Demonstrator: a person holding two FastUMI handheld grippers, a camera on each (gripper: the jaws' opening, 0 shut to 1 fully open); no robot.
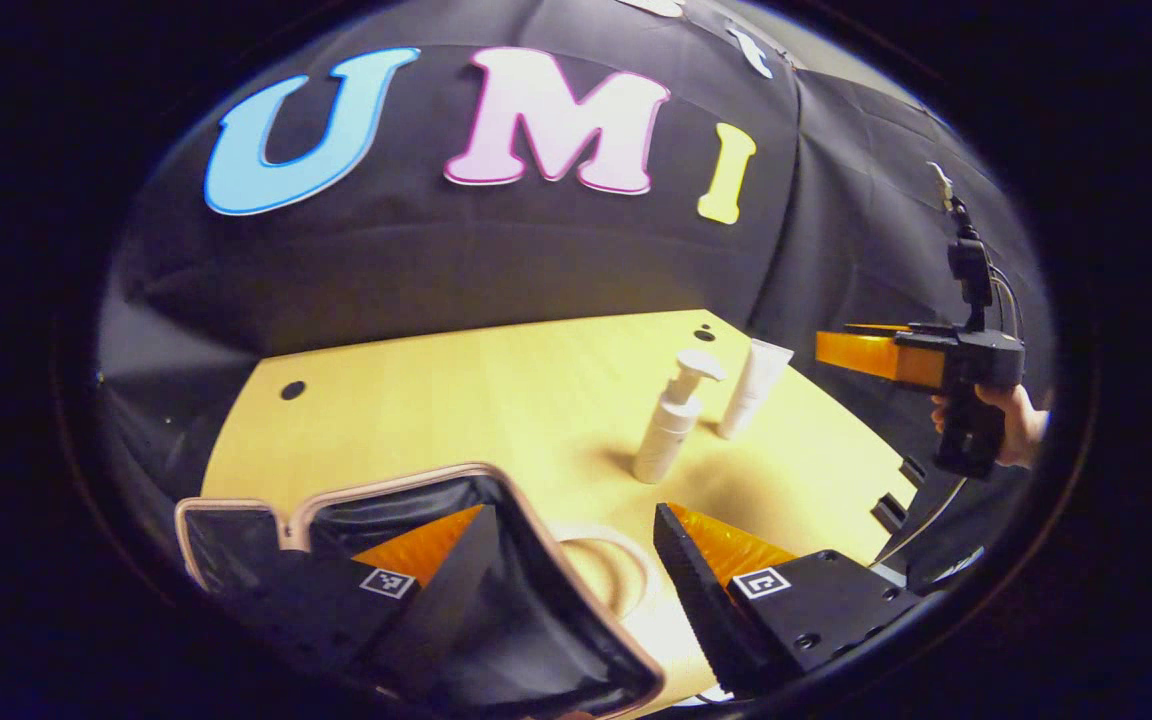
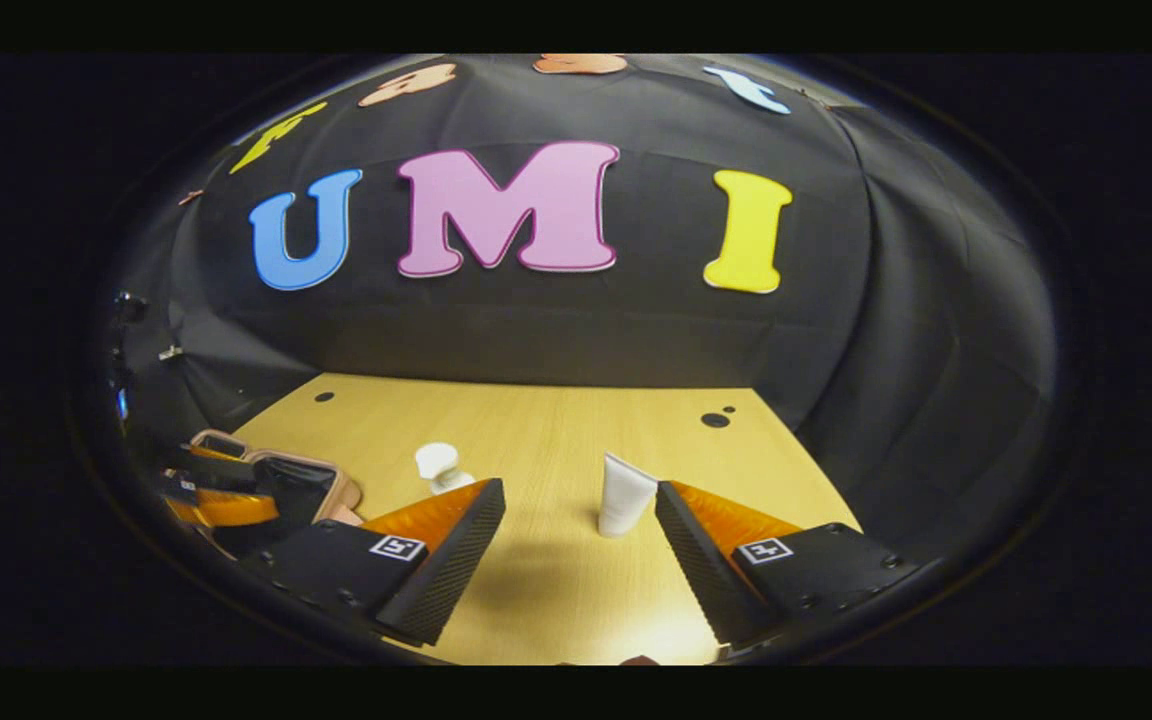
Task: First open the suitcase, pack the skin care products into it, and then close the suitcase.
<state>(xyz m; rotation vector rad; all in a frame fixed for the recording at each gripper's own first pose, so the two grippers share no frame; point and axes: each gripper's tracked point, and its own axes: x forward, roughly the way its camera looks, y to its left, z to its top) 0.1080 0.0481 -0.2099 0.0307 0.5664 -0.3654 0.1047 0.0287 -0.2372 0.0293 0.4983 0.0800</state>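
Left gripper view: small black suitcase with rose-gold trim lies open at near-left of the light wooden table, lid up w/ left gripper at its rim, jaws wide, holding nothing, one finger over the case edge. So step 1 looks done; packing not begun. White pump bottle and white squeeze tube stand upright mid-table, side by side, well apart from the case. A round pale item beside the case, too unclear to name. Right gripper hovers jaws wide, empty, tube just ahead btwn fingers, likely next pick. Pump bottle close by could get knocked. Closing still left.
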